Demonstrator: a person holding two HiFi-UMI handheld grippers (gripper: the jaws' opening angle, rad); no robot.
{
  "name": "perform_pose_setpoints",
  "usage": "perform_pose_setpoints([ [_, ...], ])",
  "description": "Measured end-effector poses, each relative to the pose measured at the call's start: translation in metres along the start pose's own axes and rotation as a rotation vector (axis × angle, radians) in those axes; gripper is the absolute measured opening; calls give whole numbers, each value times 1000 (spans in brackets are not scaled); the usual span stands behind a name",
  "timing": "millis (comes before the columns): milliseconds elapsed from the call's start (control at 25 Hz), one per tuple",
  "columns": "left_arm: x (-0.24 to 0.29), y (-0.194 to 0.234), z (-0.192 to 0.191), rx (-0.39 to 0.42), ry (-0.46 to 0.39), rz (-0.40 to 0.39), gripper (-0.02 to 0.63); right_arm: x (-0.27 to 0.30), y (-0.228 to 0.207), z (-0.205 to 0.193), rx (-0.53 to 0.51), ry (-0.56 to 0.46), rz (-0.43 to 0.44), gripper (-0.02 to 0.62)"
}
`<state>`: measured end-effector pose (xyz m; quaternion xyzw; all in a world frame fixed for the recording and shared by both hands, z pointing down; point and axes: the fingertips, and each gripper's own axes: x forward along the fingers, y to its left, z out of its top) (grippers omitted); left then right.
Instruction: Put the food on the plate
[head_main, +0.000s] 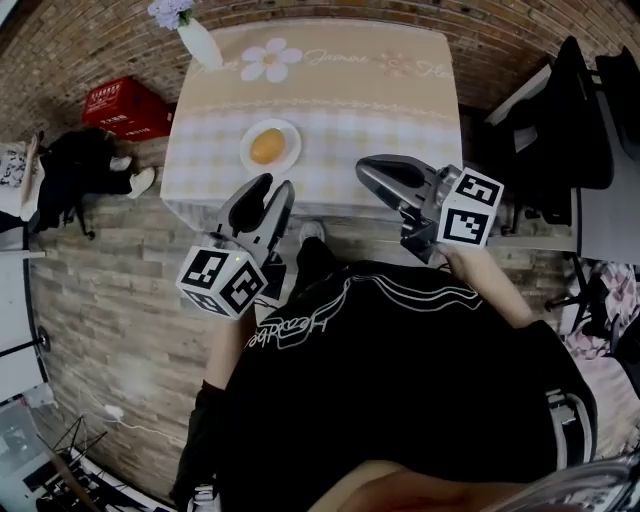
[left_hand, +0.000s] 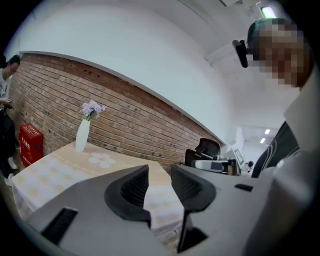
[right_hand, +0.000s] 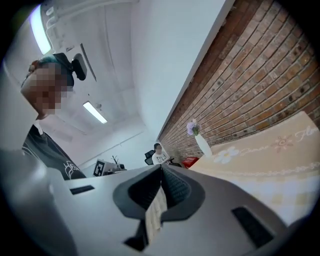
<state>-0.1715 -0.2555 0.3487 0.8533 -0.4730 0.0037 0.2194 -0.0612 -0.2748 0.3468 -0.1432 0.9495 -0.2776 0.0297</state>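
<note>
A person stands at the near edge of a bench (head_main: 330, 120) covered with a pale checked cloth, holding a gripper in each hand. The left gripper (head_main: 270, 188) has its fingers (left_hand: 131, 187) spread with a clear gap, and nothing sits between them. The right gripper (head_main: 364, 170) has its fingers (right_hand: 175, 187) pressed together at the tips, holding nothing. A round golden-orange piece of food (head_main: 266, 146) lies on a white plate (head_main: 288, 133), just ahead of the left fingers and ahead and to the left of the right fingers. Far beyond the fingers, a white vase (head_main: 200, 42) of lilac flowers stands at the bench's back corner. A red crate (head_main: 125, 108) sits on the floor, left of the bench.
</note>
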Motion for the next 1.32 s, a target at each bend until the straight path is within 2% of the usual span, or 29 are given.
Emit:
perform_pose_setpoints([
  [200, -10, -30, 2, -10, -22, -39, 77, -14, 15, -2, -18, 0, 19, -3],
  [400, -15, -51, 8, 16, -31, -46, 20, -20, 32, -1, -69, 9, 46, -3],
  [560, -17, -60, 8, 47, -28, -43, 11, -22, 38, 0, -87, 9, 57, -3],
  [1320, -13, -49, 5, 34, -25, 3, 11, -16, 26, -4, -88, 35, 72, -3],
])
